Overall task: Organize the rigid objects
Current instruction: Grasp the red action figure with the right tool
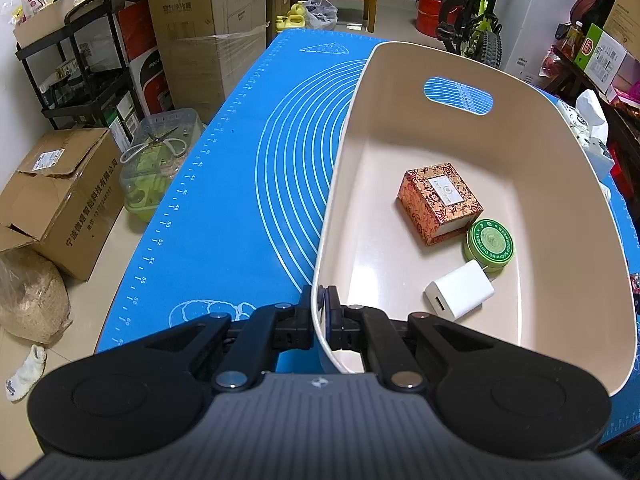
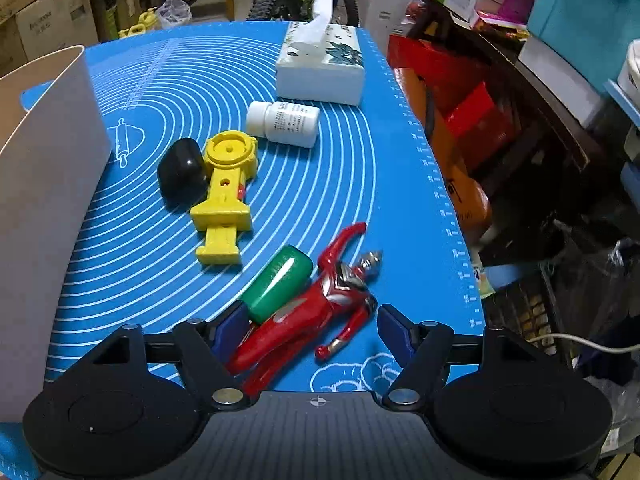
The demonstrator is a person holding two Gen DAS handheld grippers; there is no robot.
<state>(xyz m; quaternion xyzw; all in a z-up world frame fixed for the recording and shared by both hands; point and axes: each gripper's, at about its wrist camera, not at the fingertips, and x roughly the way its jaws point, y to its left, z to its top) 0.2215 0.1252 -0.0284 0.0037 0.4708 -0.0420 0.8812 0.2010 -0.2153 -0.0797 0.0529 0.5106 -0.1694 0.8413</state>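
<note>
Left gripper [image 1: 320, 300] was clamped on the near rim of the cream bin [image 1: 560, 216]. Ahead inside lay a white charger [image 1: 460, 290], a green tin [image 1: 490, 244] and a patterned box [image 1: 440, 202].

Right gripper [image 2: 308, 326] stood wide open around a red hero figure [image 2: 320, 308], whose feet were hidden under the tool. A green bottle [image 2: 278, 282] touched the left finger.
</note>
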